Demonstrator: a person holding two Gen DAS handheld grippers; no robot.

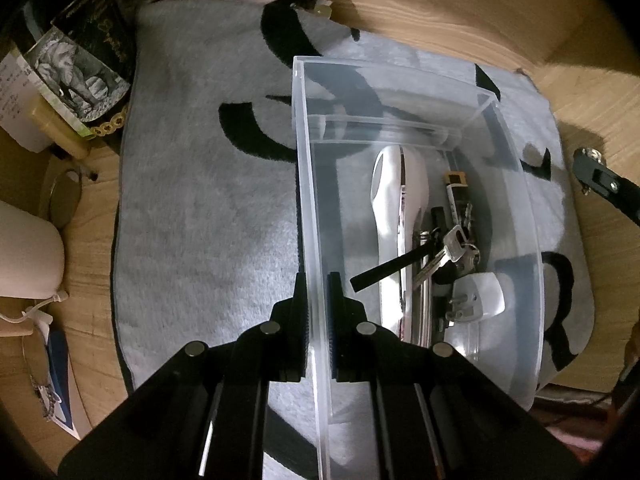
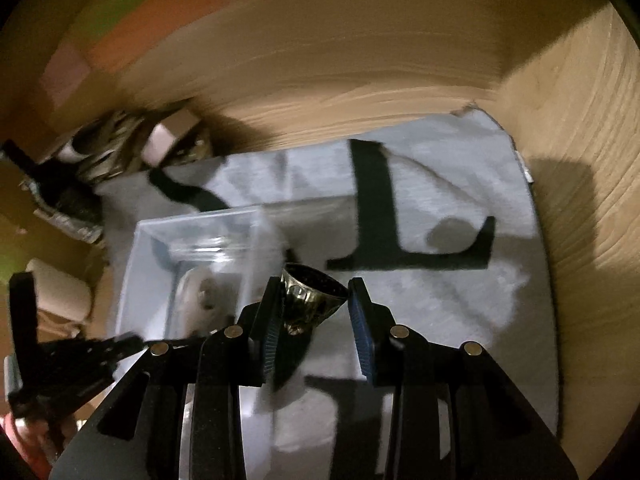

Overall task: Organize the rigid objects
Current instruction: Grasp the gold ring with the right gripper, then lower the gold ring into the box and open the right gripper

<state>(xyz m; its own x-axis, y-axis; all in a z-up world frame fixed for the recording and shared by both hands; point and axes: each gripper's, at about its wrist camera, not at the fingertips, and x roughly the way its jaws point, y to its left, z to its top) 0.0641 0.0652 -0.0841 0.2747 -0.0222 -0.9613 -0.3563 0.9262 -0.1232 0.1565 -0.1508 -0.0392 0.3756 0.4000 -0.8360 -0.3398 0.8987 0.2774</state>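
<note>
I have a small brass bell-shaped cup point(image 2: 310, 300) between the fingers of my right gripper point(image 2: 314, 312): the left pad presses its side, while the right pad sits at its flared rim, though blur keeps me from seeing firm contact there. It hangs tilted above the grey mat point(image 2: 460, 300), just right of the clear plastic bin point(image 2: 136, 280), whose near right corner lies ahead-left of my fingertips. To the right and ahead of this gripper the mat is bare up to its edge, then wooden tabletop point(image 2: 360, 60).

My left gripper point(image 1: 318, 320) is clamped on the bin's left wall point(image 1: 310, 200), one finger outside, one inside. Ahead and right of it, inside the bin, lie a white curved handle point(image 1: 390, 200), a bunch of keys point(image 1: 452, 244) with a black strap point(image 1: 384, 270), a white plug adapter point(image 1: 478, 294) and a slim tube with a gold band point(image 1: 454, 184). Left of this gripper the mat is open to its edge; beyond it stand a white cloth pouch point(image 1: 28, 252) and stacked books point(image 1: 88, 60).

Only the left view shows the bin's contents clearly; only the right view shows the cup. The left view catches just the right gripper's fingertip at far right.
</note>
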